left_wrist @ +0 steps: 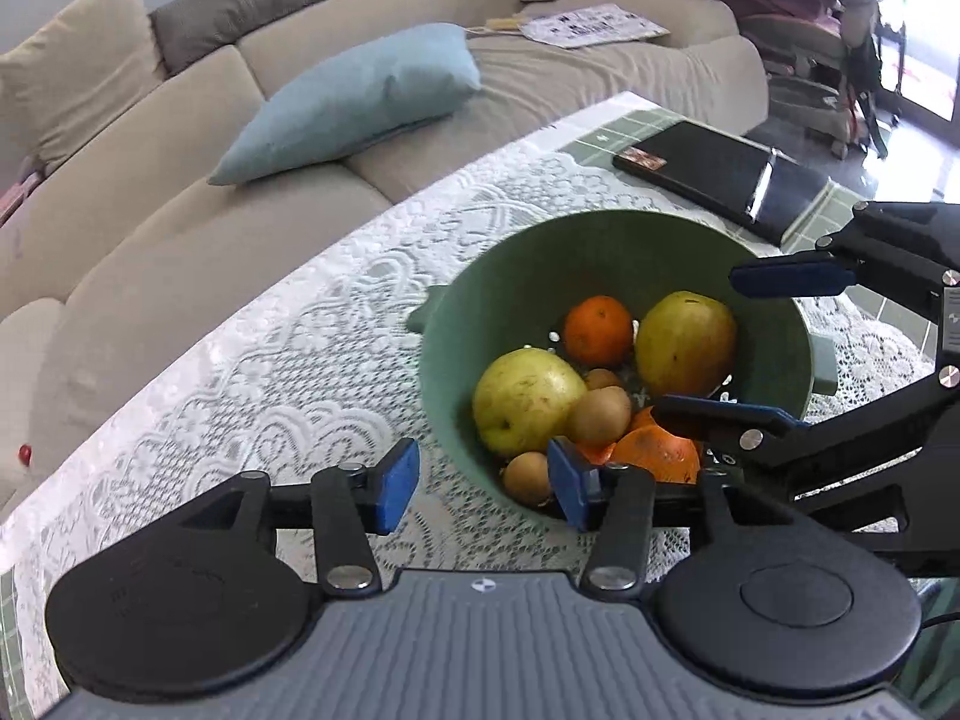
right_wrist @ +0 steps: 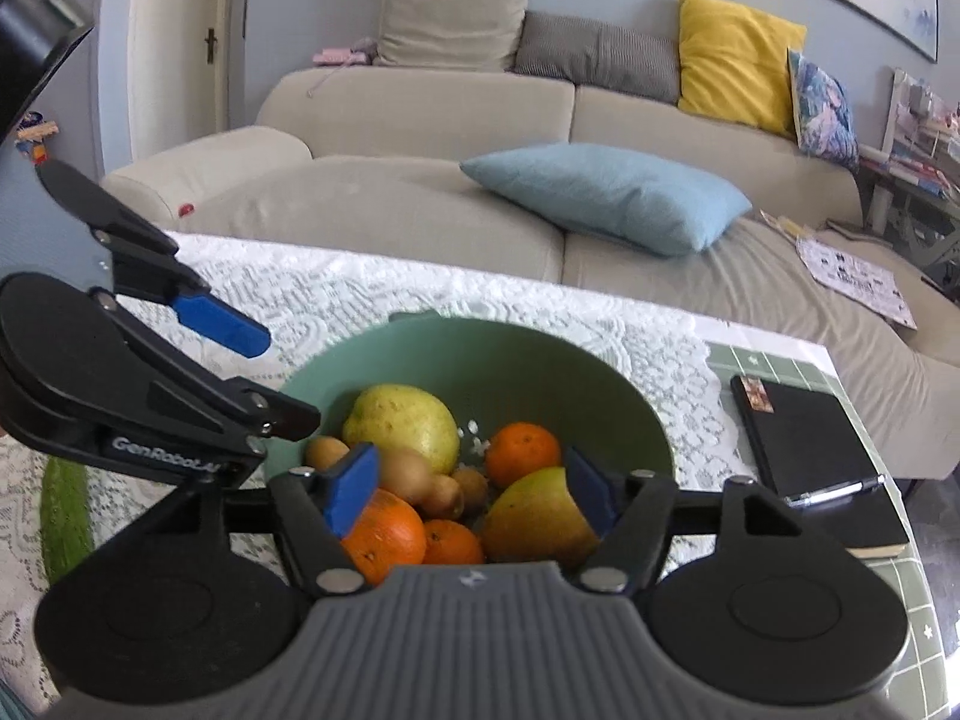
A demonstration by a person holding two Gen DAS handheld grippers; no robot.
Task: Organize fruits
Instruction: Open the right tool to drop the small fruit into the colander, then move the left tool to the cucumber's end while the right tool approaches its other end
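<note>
Both the left gripper and right gripper are held released over a green colander, where the firm, heavy pear at five o'clock is judged best clasped across its widest part.

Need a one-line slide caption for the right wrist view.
Right gripper, jaws open, poised over a green bowl of pears and oranges; left gripper alongside, also open.

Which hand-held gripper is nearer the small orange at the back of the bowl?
Right. The right hand-held gripper hangs open over the bowl, framing the small orange; the left hand-held gripper straddles the near rim.
</note>
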